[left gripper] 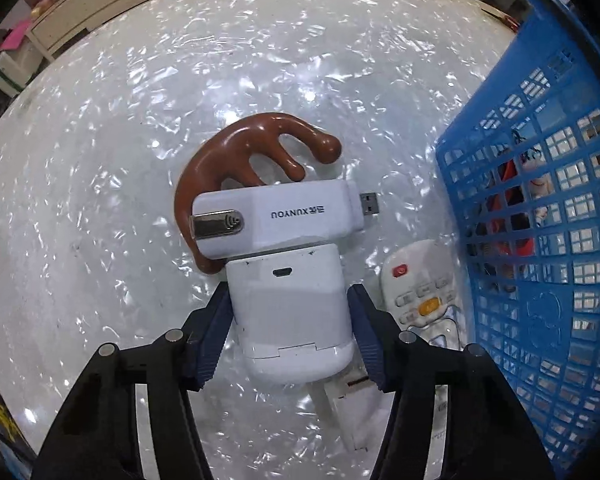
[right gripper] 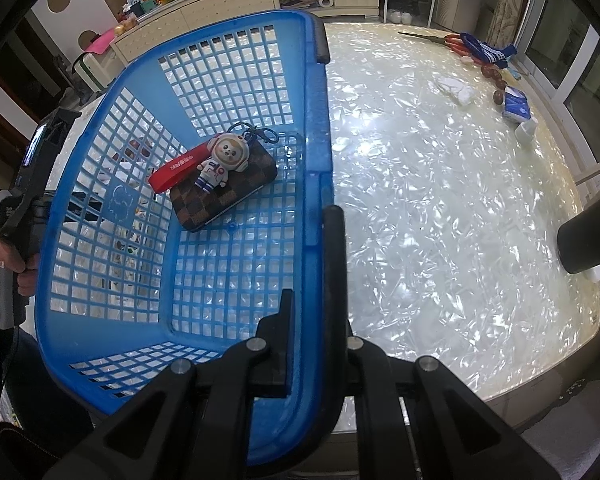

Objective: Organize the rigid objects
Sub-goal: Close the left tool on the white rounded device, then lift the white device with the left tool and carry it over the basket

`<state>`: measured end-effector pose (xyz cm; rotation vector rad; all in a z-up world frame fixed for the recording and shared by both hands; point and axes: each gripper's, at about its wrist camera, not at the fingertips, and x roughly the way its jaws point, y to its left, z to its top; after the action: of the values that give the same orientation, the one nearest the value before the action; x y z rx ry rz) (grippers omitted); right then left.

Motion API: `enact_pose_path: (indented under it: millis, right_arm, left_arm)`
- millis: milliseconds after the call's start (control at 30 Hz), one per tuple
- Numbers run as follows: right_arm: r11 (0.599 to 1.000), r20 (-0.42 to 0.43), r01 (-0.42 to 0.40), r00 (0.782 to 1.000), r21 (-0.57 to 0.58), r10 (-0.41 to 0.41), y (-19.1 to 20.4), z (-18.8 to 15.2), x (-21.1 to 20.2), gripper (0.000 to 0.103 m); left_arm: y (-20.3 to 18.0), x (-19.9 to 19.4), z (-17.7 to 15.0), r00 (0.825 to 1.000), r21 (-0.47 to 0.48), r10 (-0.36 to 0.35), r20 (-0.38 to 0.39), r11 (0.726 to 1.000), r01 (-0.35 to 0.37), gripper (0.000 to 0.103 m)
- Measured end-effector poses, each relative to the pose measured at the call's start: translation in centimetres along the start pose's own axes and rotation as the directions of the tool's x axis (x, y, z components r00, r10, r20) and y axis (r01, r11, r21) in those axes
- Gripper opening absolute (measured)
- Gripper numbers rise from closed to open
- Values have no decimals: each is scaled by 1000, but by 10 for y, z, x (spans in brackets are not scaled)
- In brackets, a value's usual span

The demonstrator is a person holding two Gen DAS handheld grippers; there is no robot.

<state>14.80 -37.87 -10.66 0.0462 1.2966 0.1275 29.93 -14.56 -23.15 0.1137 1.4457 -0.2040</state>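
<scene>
In the left wrist view my left gripper (left gripper: 288,320) has its fingers on either side of a white rounded device (left gripper: 296,312) with a small port on its end; the pads look close to its sides, with slight gaps. A white XUNYOU USB dongle (left gripper: 278,216) lies across a brown wooden massager (left gripper: 236,160) just beyond it. A white remote (left gripper: 420,296) lies to the right, by the blue basket (left gripper: 540,240). In the right wrist view my right gripper (right gripper: 314,300) is shut on the blue basket's rim (right gripper: 318,184). Inside lie a checkered brown case (right gripper: 224,190) and an astronaut keychain (right gripper: 220,164) with a red strap.
The pearly white table (right gripper: 440,220) carries scissors (right gripper: 440,38), a blue cloth (right gripper: 488,50), tissue packs (right gripper: 514,106), a white cup (right gripper: 526,130) and brown beads along its far right edge. A black cylinder (right gripper: 588,240) pokes in at the right. A cabinet stands behind.
</scene>
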Motion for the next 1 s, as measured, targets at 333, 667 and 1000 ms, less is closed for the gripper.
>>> enact_pose_path:
  millis: [333,667,1000]
  right_arm:
    - [1000,-1,0,1000,2,0,0,0,0,8]
    - [1000,-3,14,1000,4,-14,0,-1,-1,8]
    - [1000,-5,19,1000,3,-19,1,-2,-2,8]
  left_arm:
    - [2,-38,-21,998,31,-17,63,999,15,61]
    - [9,-104,-38,983,114,-8,186,993,-13,61]
    - [-1,-163,-55,951,282,2,308,955,-94,61]
